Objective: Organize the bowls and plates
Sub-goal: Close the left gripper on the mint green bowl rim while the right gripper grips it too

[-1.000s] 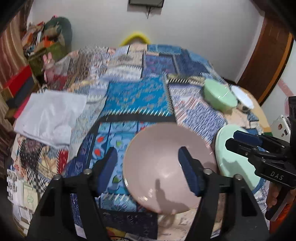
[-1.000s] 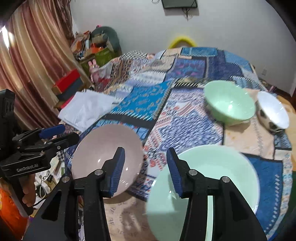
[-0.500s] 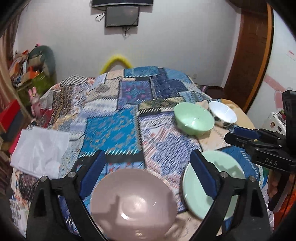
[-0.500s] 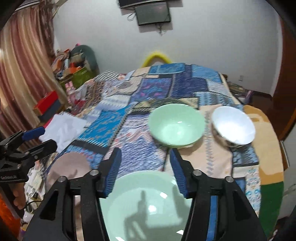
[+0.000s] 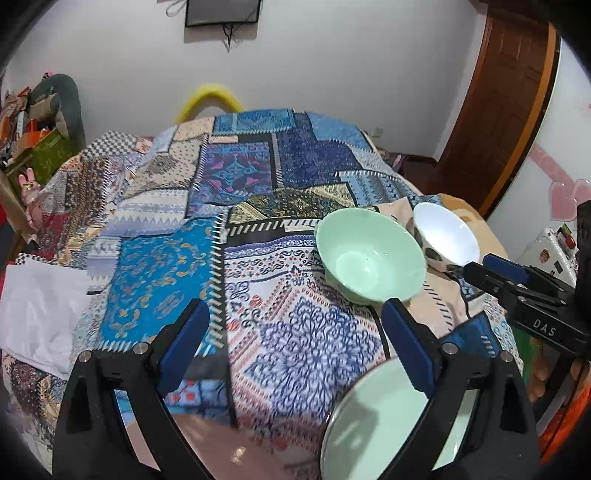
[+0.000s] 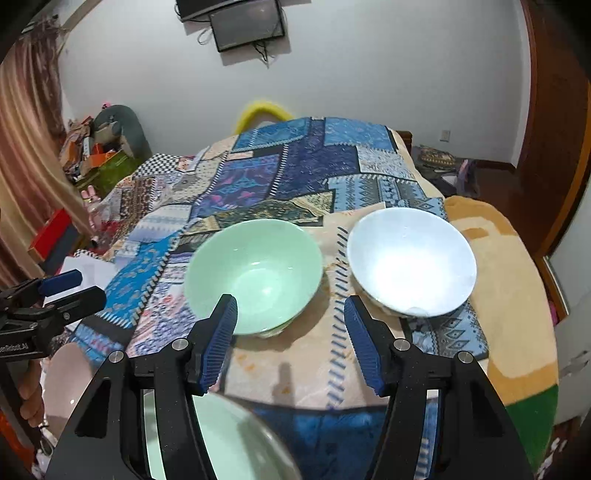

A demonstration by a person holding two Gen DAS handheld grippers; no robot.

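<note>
A mint green bowl [image 5: 370, 254] [image 6: 255, 273] and a white bowl [image 5: 445, 236] [image 6: 410, 261] stand side by side on the patchwork cloth. A mint green plate [image 5: 384, 424] [image 6: 214, 439] lies at the near edge, with a pink plate [image 5: 236, 448] [image 6: 66, 384] to its left. My left gripper [image 5: 295, 347] is open and empty above the cloth between the plates. My right gripper [image 6: 291, 339] is open and empty, just short of the two bowls; it also shows in the left wrist view [image 5: 496, 271].
A white folded cloth [image 5: 40, 314] lies at the table's left edge. Cluttered boxes and a red item [image 6: 55, 229] stand left of the table. A wooden door [image 5: 498, 110] is at the right. A monitor [image 6: 247, 24] hangs on the far wall.
Both grippers have risen and tilted up toward the bowls. The plates have slid to the bottom of both views. The left gripper's jaws are wider apart than one second ago.
</note>
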